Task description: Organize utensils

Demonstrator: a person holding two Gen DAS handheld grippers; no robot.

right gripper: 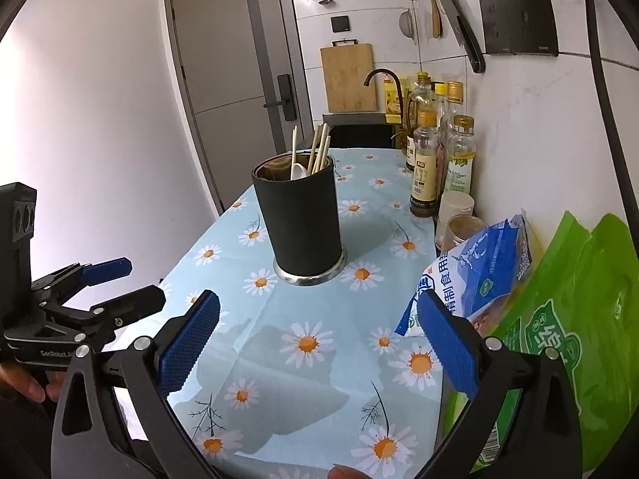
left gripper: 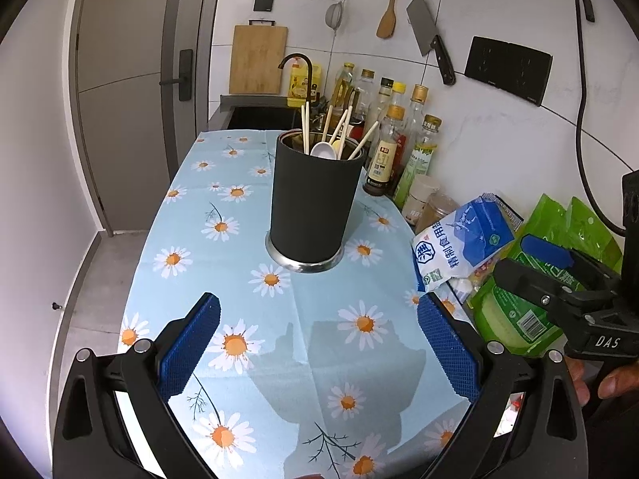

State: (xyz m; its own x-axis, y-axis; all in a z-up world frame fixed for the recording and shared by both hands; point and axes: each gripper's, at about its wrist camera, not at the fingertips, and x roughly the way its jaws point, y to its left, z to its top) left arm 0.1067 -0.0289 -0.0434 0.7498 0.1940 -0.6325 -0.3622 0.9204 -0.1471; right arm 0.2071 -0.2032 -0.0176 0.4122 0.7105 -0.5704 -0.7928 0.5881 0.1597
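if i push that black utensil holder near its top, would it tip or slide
The utensil holder is tall on a narrow metal base, so a high push probably tips it. The tablecloth may bunch rather than let it slide. The chopsticks and white spoon stand loose and would likely rattle or spill.

A black utensil holder [right gripper: 300,223] stands upright on the daisy tablecloth [right gripper: 303,363], with chopsticks [right gripper: 319,149] and a white spoon [right gripper: 298,171] inside. Nearer than the holder, the right gripper [right gripper: 315,343] hangs wide open and empty; the left gripper [right gripper: 131,283], open too, is left of the holder. Bottles [right gripper: 425,163] and a blue bag [right gripper: 475,271] sit to its right
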